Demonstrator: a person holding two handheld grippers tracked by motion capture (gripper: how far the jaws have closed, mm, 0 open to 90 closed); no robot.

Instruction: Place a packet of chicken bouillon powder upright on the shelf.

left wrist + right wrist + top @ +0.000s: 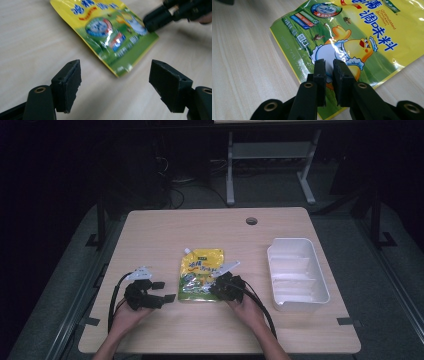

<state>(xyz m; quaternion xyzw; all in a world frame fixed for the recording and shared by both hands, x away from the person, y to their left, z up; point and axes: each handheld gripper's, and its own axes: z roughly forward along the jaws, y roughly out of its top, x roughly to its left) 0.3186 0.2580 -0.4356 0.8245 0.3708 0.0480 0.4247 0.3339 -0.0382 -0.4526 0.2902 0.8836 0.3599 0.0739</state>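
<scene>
Yellow and green pouch (201,275) of chicken seasoning, lying flat near the middle of the wooden bench (165,230), spout corner pointing away from the person. Printed with a cartoon chick (352,51) in a white apron and blue lettering.

Right tool (221,285) over the pouch's near right part, jaws drawn almost together with a narrow slit between them; in the right gripper view (329,72) poised above the chick print near the pouch's edge, grip on the foil not possible to tell. Also seen far off in the left gripper view (160,17), by the pouch's edge.

Left tool (162,292) just left of the pouch, apart from it, jaws spread wide (115,82) around bare wood, the pouch's near corner between and beyond them.

White plastic tray (320,285) at the bench's right side, well apart from the pouch.
</scene>
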